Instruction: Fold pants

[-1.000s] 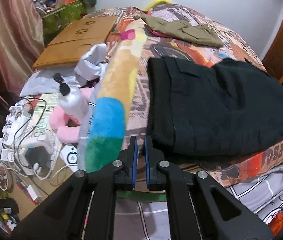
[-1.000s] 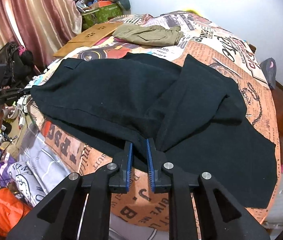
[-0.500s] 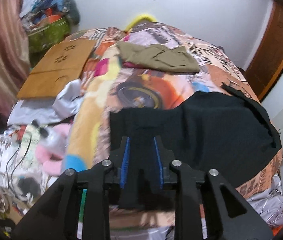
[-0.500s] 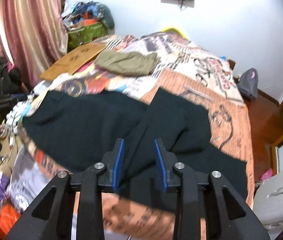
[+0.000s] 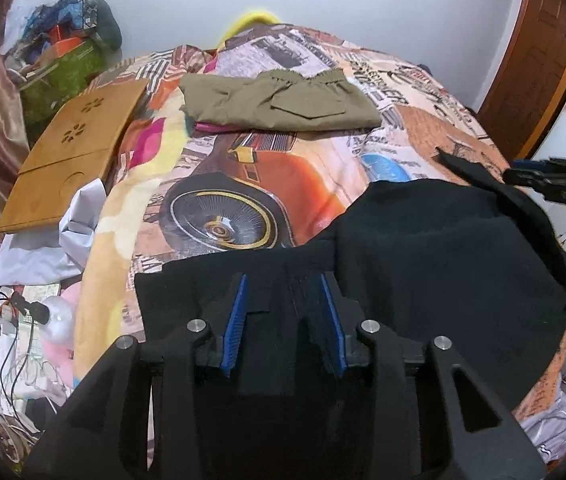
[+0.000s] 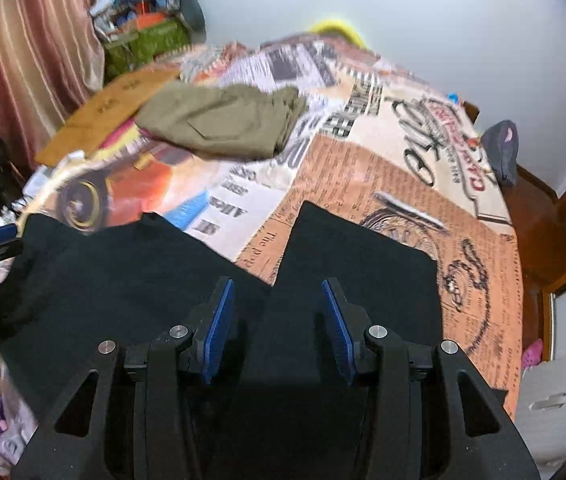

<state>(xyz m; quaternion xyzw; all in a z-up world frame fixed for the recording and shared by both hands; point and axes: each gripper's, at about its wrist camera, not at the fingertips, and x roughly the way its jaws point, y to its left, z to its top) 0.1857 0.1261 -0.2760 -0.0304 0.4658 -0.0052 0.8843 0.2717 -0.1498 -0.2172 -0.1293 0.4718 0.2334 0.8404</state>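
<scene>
Pants (image 5: pixel 423 264) are soft, limp, light, probably grippy knit; they'll sag and drag, so I'd pinch at a hem or the waistband edge, both layers together, not mid-panel. They're black, lying on the bed (image 5: pixel 283 184) at its near edge, partly folded, one leg (image 6: pixel 363 264) splayed out flat to the right. Left gripper (image 5: pixel 285 312) jaws apart, holding nothing, above the waist end. Right gripper (image 6: pixel 279 320) jaws wide apart too, empty, over the crotch notch.

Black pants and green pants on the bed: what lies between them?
Only bare printed bedcover lies between the black pants and the green pants; the left wrist view shows this best.
</scene>
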